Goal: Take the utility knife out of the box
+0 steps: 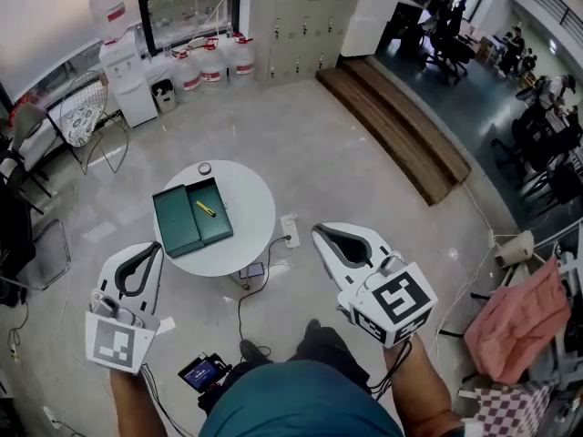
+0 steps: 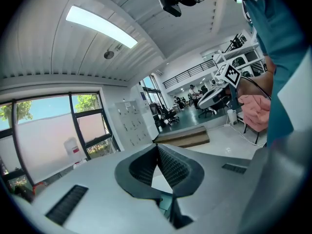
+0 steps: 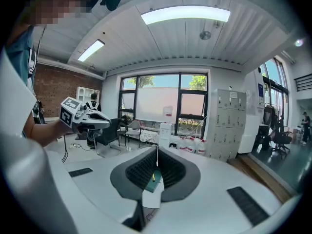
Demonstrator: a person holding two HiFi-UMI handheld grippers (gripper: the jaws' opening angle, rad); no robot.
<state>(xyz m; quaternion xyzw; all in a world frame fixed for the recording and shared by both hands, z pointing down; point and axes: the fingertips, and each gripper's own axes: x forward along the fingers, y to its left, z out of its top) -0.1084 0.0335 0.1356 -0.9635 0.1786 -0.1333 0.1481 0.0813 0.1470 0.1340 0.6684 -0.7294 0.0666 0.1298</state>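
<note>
I hold my left gripper [image 1: 152, 248] and right gripper [image 1: 320, 233] pinched shut and empty, well short of the open box [image 1: 178, 224], since its utility knife [image 1: 206, 209] lies out of reach.

Bright, even daylight and ceiling strip light [image 3: 185, 14]; fisheye-warped edges

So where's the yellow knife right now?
In the head view, the utility knife lies in the right half of the open green box on the round white table, left of centre.
</note>
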